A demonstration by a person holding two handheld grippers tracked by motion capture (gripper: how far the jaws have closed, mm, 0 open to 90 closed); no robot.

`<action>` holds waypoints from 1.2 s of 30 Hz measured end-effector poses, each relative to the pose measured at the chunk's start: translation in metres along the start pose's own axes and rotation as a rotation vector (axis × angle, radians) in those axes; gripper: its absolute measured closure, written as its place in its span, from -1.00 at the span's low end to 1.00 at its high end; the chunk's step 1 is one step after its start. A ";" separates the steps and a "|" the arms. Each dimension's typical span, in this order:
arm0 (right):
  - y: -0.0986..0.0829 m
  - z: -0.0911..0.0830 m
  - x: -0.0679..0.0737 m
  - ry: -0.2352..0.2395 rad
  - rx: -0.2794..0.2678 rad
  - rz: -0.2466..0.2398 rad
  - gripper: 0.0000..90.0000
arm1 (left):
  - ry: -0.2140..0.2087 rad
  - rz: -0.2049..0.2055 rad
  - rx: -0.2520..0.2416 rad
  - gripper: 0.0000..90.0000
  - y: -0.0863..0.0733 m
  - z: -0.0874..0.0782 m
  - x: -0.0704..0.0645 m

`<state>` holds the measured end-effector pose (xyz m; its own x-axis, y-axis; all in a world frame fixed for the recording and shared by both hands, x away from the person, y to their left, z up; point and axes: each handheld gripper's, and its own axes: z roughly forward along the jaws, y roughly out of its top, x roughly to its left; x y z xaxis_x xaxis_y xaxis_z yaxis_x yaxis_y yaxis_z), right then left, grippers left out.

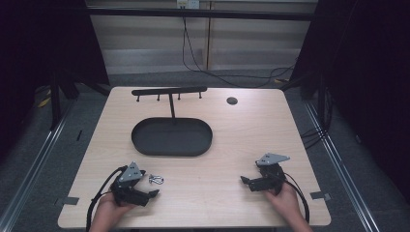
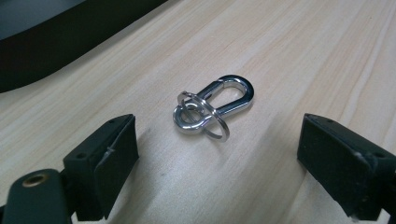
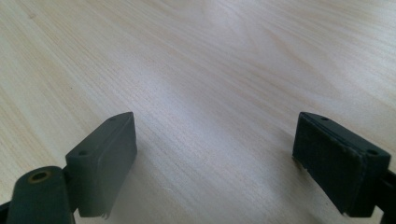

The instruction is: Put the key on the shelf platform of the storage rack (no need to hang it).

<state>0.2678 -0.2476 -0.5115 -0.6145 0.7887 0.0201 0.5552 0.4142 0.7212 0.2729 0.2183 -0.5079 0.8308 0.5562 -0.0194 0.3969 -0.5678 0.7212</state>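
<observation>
A shiny metal carabiner with a split key ring [image 2: 189, 128] lies flat on the light wooden table [image 2: 299, 51]. It rests just ahead of my left gripper [image 2: 219, 149], whose two black jaws stand wide apart on either side of it without touching it. From above, the carabiner [image 1: 156, 179] sits just right of the left gripper [image 1: 149, 183], held in a hand at the front left. At the front right a hand holds my right gripper [image 1: 249, 173], also open. Its jaws [image 3: 212, 149] hover over bare wood with nothing between them.
A black oval tray [image 1: 145, 145] lies in the middle of the table, with a thin post rising from it to a black bar with several pegs [image 1: 169, 91]. A round cable hole [image 1: 232, 100] sits at the back right. The tray's dark rim [image 2: 56, 46] runs behind the carabiner.
</observation>
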 end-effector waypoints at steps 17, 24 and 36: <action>0.000 0.000 0.001 -0.007 0.000 0.004 -0.71 | 0.013 -0.011 0.017 -0.65 0.002 -0.002 0.000; 0.000 0.000 0.001 -0.007 0.000 0.004 -0.71 | 0.025 -0.036 0.107 -0.59 0.012 -0.003 0.001; 0.000 0.000 0.001 -0.008 0.000 0.006 -0.71 | -0.023 -0.012 0.297 -0.48 0.038 0.004 0.008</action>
<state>0.2669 -0.2472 -0.5115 -0.6064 0.7950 0.0189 0.5589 0.4092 0.7212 0.2964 0.1989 -0.4828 0.8328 0.5518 -0.0447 0.5005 -0.7159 0.4868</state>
